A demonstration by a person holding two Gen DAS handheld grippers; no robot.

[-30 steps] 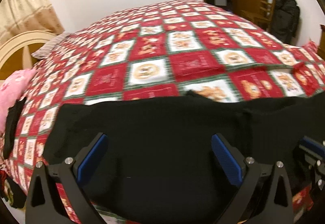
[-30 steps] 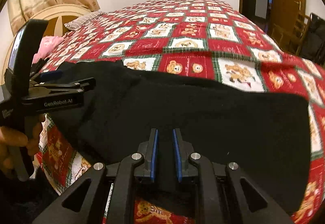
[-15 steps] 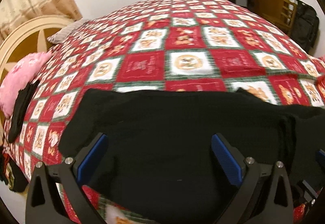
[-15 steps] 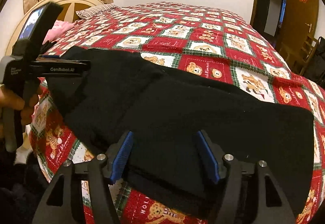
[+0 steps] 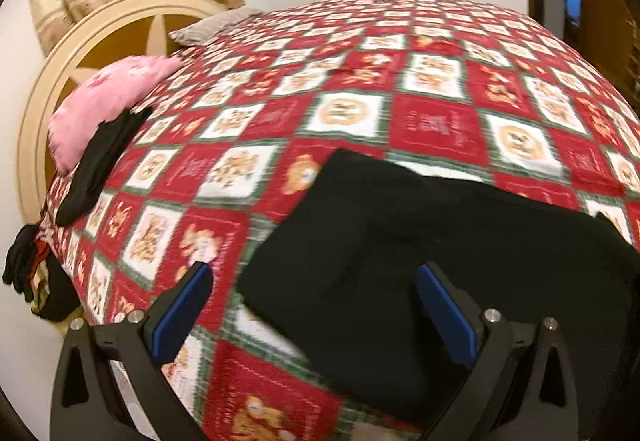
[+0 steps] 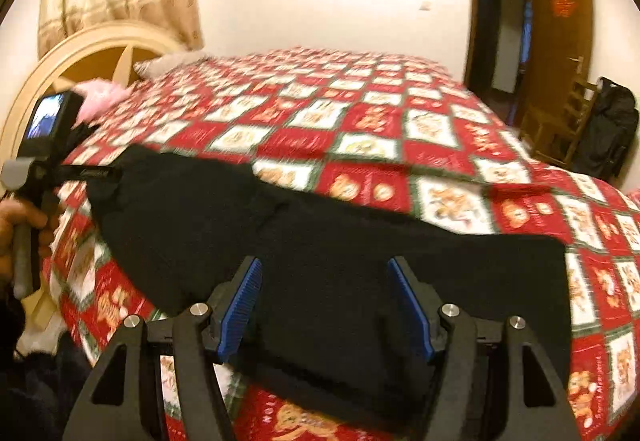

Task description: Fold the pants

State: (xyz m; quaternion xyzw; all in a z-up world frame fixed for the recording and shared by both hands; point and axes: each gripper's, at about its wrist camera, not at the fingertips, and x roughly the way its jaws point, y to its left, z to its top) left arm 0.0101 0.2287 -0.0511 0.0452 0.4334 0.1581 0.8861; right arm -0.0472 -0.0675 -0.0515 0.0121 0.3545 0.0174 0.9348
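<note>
The soft black cloth pants (image 6: 320, 241) are lying flat along the near edge of the red checked bedspread (image 5: 360, 101). Your left gripper (image 5: 316, 305) and right gripper (image 6: 326, 301) are hanging over them, jaws wide apart, holding nothing. They look floppy and light, so pinch a folded edge or corner.

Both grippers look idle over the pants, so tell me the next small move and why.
Probably lower the left gripper onto the near left edge of the black pants and close. Both it and the right gripper are open and hold nothing, while the pants lie in a long band on the quilt.
</note>
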